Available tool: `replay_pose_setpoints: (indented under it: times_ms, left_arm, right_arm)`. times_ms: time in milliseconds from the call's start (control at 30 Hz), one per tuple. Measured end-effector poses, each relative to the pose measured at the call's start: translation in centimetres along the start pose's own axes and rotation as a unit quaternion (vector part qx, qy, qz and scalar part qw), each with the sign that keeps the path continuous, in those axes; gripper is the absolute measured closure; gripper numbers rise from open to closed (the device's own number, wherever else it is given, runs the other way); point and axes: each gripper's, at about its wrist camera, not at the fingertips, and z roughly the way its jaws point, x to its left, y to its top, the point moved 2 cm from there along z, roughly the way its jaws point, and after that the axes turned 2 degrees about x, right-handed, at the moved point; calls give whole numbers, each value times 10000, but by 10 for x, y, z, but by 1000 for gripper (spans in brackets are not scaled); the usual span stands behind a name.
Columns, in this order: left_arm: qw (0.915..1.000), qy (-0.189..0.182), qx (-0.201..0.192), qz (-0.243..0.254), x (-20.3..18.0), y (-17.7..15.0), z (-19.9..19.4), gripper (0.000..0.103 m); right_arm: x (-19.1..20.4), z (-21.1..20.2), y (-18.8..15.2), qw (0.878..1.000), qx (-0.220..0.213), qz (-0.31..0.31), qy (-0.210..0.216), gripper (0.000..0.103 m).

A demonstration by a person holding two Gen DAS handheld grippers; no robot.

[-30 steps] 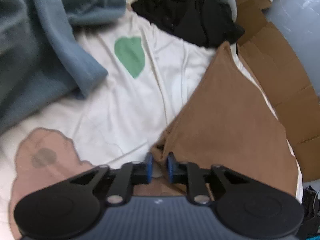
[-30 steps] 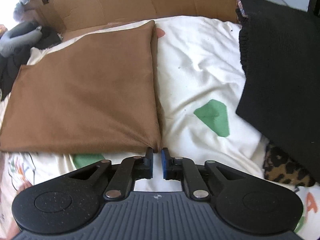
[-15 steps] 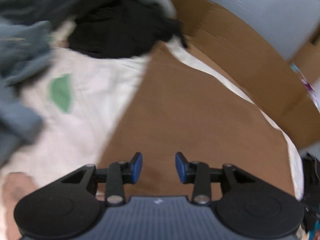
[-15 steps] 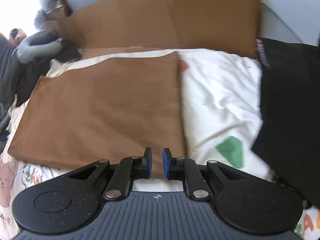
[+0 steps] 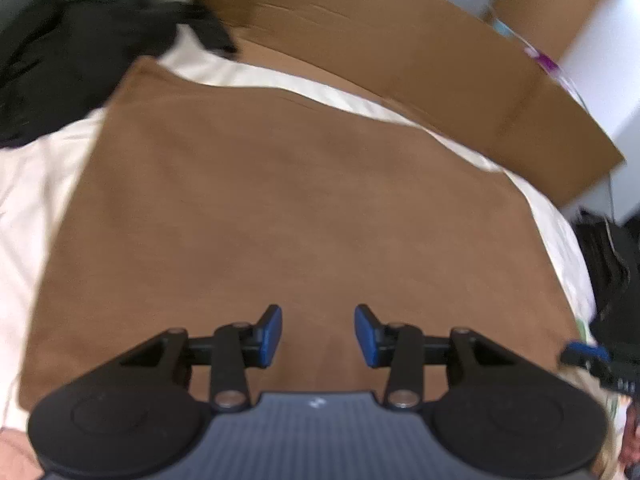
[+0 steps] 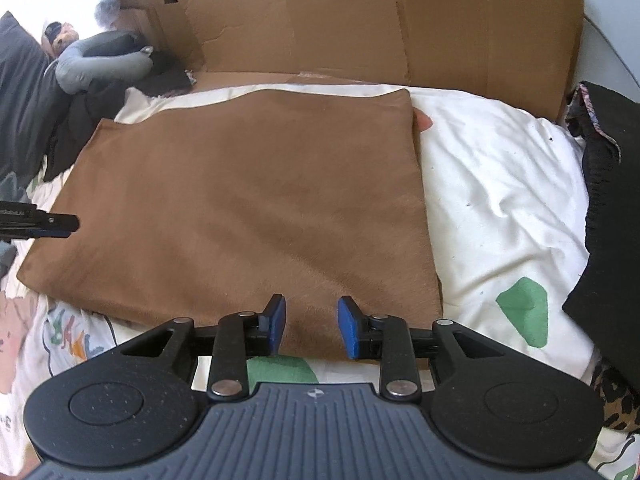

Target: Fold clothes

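A folded brown cloth (image 6: 248, 208) lies flat on a white bed sheet (image 6: 500, 200), cardboard (image 6: 400, 24) behind it. Only the right view shows a green patch (image 6: 524, 308) and a black garment (image 6: 612, 216). The left claw (image 5: 318, 334) and right claw (image 6: 311, 326) are opening, released, above the cloth's near edge.

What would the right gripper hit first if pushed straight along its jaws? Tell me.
Most likely the flat folded brown cloth. The right gripper points down at its near edge, jaws opening with nothing pinched between them. Depth is hard to judge, so it may strike just inside that edge, with the white patterned bedsheet underneath.
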Motion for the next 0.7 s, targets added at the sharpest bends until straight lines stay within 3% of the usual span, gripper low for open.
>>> replay_pose_setpoints:
  times_ms: [433, 700]
  left_arm:
    - [9903, -954, 328, 954, -81, -20, 28, 56]
    - [9761, -1367, 471, 1625, -125, -29, 43, 58]
  right_arm:
    - [-1, 28, -15, 9987, 464, 11, -214, 66]
    - [-1, 17, -10, 9994, 151, 3, -298, 65]
